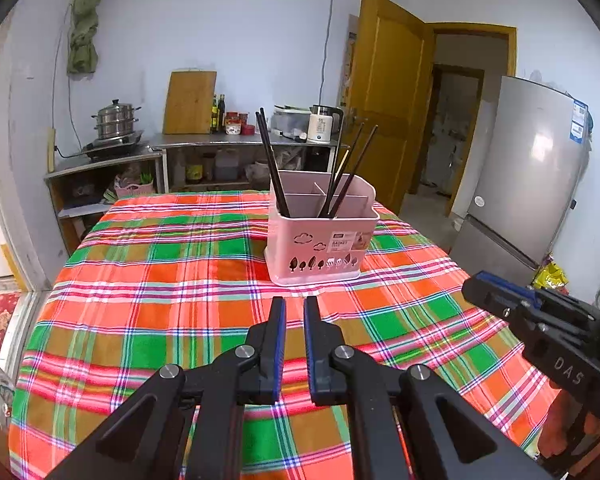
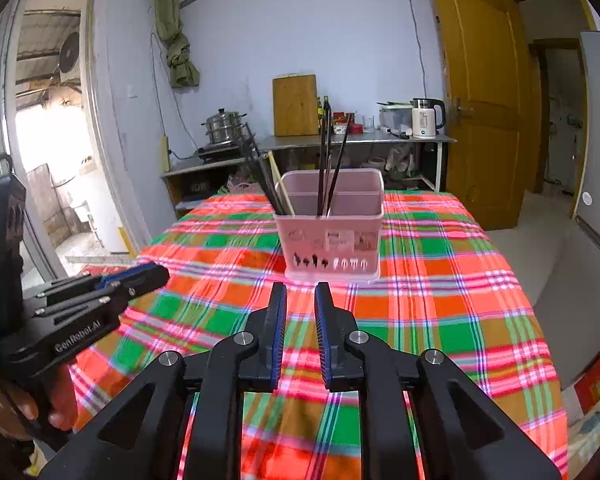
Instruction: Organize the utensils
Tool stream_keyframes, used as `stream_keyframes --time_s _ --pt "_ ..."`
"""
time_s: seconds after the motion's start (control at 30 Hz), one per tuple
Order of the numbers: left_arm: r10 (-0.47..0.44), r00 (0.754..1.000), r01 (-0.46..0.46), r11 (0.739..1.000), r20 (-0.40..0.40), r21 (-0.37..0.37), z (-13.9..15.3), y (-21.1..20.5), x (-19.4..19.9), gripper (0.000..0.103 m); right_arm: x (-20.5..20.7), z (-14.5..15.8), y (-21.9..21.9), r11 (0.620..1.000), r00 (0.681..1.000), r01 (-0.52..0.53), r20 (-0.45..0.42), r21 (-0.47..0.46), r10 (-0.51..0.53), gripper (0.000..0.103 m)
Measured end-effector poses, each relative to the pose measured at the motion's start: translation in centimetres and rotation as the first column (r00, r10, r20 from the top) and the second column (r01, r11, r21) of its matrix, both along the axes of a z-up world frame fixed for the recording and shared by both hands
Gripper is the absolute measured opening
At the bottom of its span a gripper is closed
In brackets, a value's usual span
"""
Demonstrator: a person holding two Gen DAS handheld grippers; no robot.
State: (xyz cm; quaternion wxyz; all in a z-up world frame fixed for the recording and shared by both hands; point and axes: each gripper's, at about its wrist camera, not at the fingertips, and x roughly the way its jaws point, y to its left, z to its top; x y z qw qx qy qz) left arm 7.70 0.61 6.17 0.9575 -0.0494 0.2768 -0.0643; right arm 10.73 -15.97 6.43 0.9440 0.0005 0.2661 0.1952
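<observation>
Fingers of the left gripper are nearly closed and empty; the right gripper, slightly wider, is empty too. Straight ahead, frame centre, the pink holder is set on the checked tablecloth, chopsticks leaning upright; neither hand is clearly nearer.

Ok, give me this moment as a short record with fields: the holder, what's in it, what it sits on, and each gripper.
holder: pink basket, upright on the table, divided into compartments
contents: dark chopsticks leaning left in one compartment, more chopsticks leaning right in another
surface: table with plaid tablecloth, bare of loose utensils where visible
left gripper: nearly shut, nothing between its jaws, short of the basket
right gripper: slightly open, empty, short of the basket
</observation>
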Motion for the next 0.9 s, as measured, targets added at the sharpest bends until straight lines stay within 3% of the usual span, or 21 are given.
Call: stream_keyframes --time_s 0.33,0.9 --pt "0.003 1.000 -0.003 1.000 0.018 0.007 -0.8 -0.3 -2.8 0.008 -2.5 -1.4 -0.7 1.000 1.000 0.014 -0.013 0.006 -0.014 0.015" --pt "0.030 0.999 -0.030 1.000 0.026 0.004 -1.6 -0.3 -3.1 0.008 -3.2 -1.4 -0.3 1.000 1.000 0.025 0.015 -0.016 -0.024 0.015"
